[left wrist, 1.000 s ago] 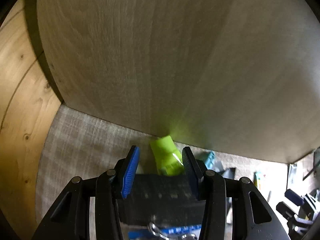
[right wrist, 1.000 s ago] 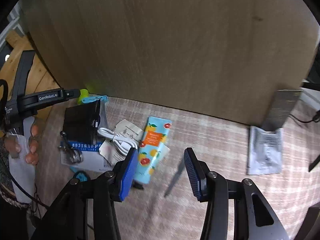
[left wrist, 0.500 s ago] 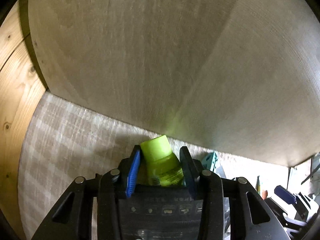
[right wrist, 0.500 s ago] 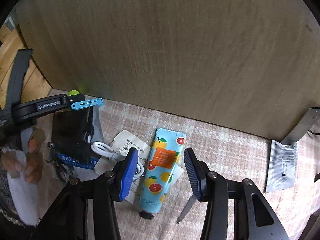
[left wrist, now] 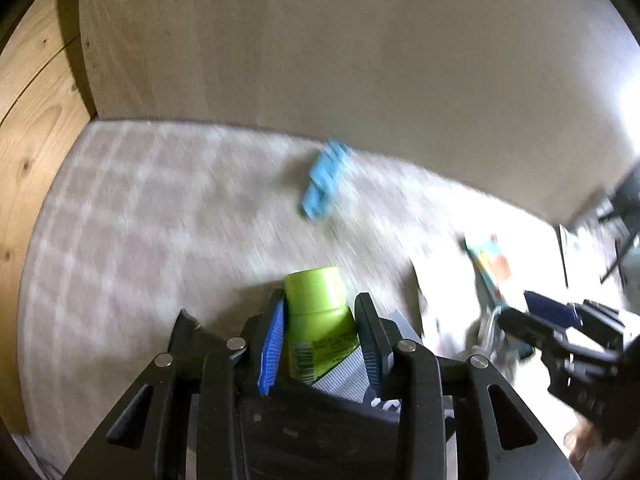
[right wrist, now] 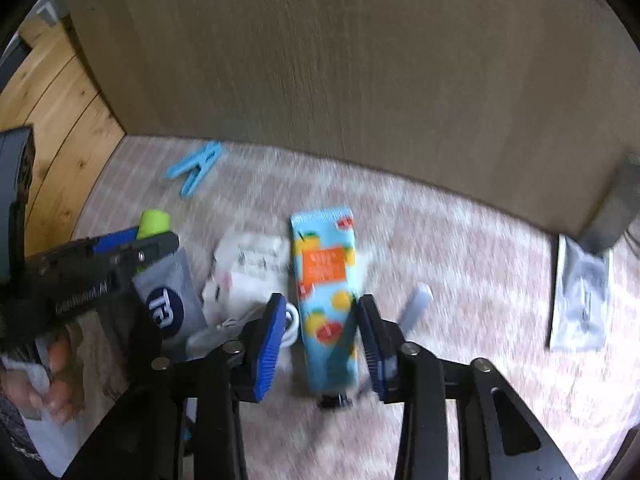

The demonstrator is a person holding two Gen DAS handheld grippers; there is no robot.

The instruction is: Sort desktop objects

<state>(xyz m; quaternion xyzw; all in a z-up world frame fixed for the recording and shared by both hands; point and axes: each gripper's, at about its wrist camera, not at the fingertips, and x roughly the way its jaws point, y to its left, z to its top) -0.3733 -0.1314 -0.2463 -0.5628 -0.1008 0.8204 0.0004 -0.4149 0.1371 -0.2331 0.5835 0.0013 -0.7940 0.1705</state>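
Checked cloth (right wrist: 460,240) covers the desk under a plain wooden back panel (right wrist: 360,60). Taking the blue clothes peg (left wrist: 324,180) near that panel as the landmark: the left gripper (left wrist: 320,332), nearer the camera than the peg, has just been closing and its pads press both sides of a lime-green bottle (left wrist: 316,304), cap pointing toward the peg. To the right of the peg, the right gripper (right wrist: 320,332) has also just been closing; its jaws straddle a fruit-printed tube (right wrist: 326,288) lying flat, the right pad touching, the left pad apart from it. White cable (right wrist: 292,320) lies beside the tube.
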